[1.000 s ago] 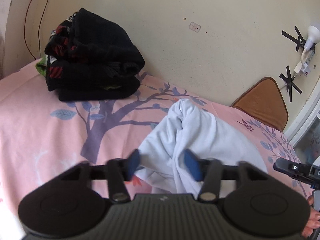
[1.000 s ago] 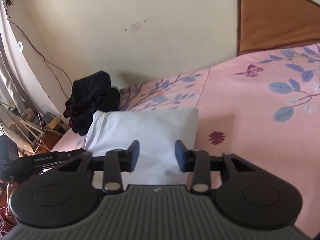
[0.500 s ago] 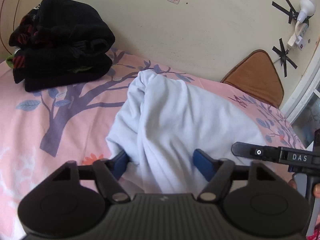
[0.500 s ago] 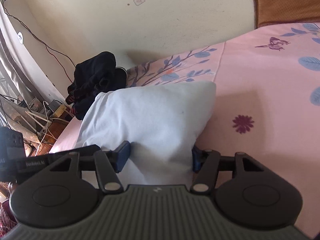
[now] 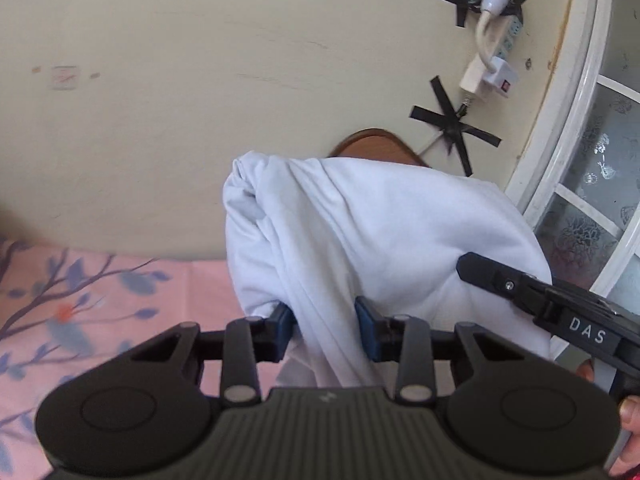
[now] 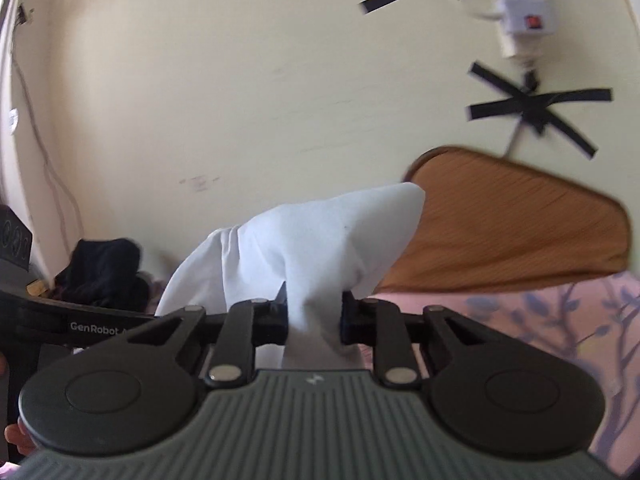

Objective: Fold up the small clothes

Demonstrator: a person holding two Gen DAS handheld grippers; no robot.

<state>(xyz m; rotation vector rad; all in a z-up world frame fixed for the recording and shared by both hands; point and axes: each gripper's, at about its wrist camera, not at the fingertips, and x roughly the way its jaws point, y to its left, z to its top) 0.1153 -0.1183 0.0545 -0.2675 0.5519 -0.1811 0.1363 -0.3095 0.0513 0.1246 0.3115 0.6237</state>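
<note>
While the cream wall (image 5: 168, 128) fills most of both views, the pink tree-print bedsheet (image 5: 100, 288) shows only low in each frame: lower left in the left wrist view, lower right in the right wrist view. Brown headboard (image 6: 516, 224) at mid right of the right wrist view; frosted window (image 5: 600, 184) along the right edge of the left view.

White garment (image 5: 380, 240), centre frame in both views, raised off the sheet and bunched, backed by wall rather than bed. Fabric hangs in long vertical creases.

Pile of dark folded clothes (image 6: 104, 276), mid left of the right wrist view, well apart from the garment.

Left gripper (image 5: 326, 326): blue pads clamped on a gathered fold of the garment, cloth pinched between them. Right gripper (image 6: 314, 316): jaws likewise closed on a narrow neck of the same cloth. Its body also shows at lower right of the left view.

Power strip (image 5: 488, 68) taped to the wall with black crosses, upper right.

Risks, as judged: each grip holds a bunched wad, not a clean edge, so layers may slide out unevenly when the cloth is lowered. Creases could set into the fold if it is laid down without tension between the grippers. Right view is motion-blurred; a fast swing may shake the cloth loose.
</note>
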